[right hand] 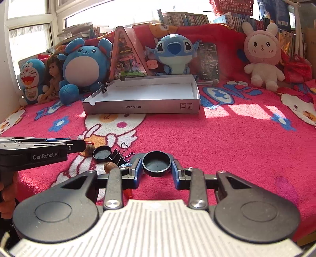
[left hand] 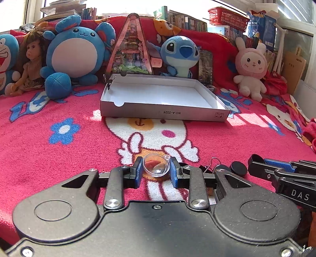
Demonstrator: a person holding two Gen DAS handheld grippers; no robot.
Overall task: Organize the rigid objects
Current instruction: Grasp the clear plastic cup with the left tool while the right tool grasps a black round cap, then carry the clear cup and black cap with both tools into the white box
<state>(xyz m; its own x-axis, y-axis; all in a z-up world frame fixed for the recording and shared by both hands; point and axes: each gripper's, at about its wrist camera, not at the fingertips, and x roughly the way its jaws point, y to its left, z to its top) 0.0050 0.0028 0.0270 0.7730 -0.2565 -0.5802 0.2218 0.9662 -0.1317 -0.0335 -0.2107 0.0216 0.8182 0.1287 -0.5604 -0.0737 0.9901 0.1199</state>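
Observation:
My left gripper is shut on a clear plastic capsule with something red inside, low over the pink blanket. My right gripper is shut on a black round cap, open side up. Beside it lie another black cap, a black binder clip and two brown nuts. In the left wrist view the right gripper sits at the right next to a black cap. An empty white cardboard box stands further back, a binder clip on its left corner.
Plush toys line the back: a blue round one, Stitch, a pink bunny, a doll. A triangular display case stands behind the box. Books and a red basket are behind.

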